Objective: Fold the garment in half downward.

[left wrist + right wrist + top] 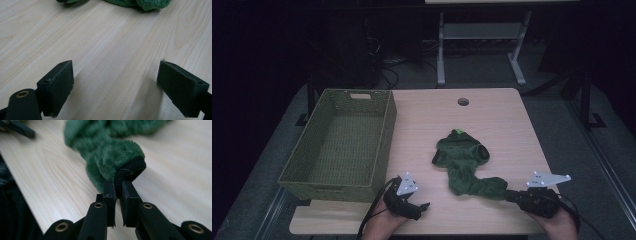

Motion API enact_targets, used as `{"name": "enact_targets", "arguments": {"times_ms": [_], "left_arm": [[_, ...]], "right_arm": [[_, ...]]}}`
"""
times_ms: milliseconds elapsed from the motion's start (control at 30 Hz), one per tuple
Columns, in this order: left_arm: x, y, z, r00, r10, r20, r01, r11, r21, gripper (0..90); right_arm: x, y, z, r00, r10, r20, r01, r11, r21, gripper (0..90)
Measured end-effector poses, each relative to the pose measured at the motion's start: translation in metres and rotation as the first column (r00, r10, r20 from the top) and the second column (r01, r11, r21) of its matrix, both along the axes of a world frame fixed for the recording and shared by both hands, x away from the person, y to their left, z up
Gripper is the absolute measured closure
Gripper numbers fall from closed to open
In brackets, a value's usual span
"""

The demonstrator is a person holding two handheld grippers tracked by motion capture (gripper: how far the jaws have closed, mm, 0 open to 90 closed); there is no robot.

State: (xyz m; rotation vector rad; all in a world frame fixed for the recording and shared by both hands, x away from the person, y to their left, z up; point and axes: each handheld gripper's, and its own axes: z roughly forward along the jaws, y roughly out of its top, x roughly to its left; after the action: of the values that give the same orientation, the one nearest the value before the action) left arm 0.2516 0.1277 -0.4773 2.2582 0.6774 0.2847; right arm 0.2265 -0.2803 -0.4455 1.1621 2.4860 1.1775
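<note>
right claw (118, 191) pinching green garment (463, 162); basket (343, 145) left.

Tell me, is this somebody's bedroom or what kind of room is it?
Probably a lab or workshop, not a bedroom. A bare wooden table holds only a woven basket and a fuzzy green garment, a person works with handheld grippers, and cables lie under another metal-legged table behind.

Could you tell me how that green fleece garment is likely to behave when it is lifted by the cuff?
The green fleece garment lies crumpled, so it will probably hang limp and trail. It looks plush and thin, so likely light. The right gripper pinches just the dark cuff edge, so it might slip free.
</note>
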Motion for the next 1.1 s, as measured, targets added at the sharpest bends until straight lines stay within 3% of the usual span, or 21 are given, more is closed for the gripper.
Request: {"name": "enact_targets", "arguments": {"times_ms": [233, 500, 667, 933, 1100], "left_arm": [[0.0, 0.0, 0.0, 1.0, -0.002, 0.0, 0.002, 1.0, 0.0, 13.3], [0.0, 0.0, 0.0, 1.0, 0.001, 0.0, -0.001, 1.0, -0.002, 13.3], [0.0, 0.0, 0.0, 1.0, 0.0, -0.003, 0.0, 1.0, -0.002, 13.3], [0.0, 0.0, 0.0, 1.0, 0.001, -0.001, -0.001, 1.0, -0.004, 13.3], [0.0, 0.0, 0.0, 1.0, -0.001, 0.0, 0.001, 1.0, -0.004, 13.3]], "right_arm": [[0.005, 0.011, 0.025, 0.9954, 0.058, 0.076, -0.062, 0.997, 0.049, 82.7], [0.017, 0.042, 0.042, 0.9849, 0.124, 0.121, -0.127, 0.992, 0.018, 82.1], [0.027, 0.064, 0.049, 0.9775, 0.171, 0.124, -0.172, 0.985, -0.001, 81.3], [0.044, 0.089, 0.049, 0.9733, 0.195, 0.122, -0.195, 0.981, -0.013, 79.4], [0.052, 0.099, 0.049, 0.9693, 0.211, 0.125, -0.213, 0.977, 0.0, 72.1]]}}
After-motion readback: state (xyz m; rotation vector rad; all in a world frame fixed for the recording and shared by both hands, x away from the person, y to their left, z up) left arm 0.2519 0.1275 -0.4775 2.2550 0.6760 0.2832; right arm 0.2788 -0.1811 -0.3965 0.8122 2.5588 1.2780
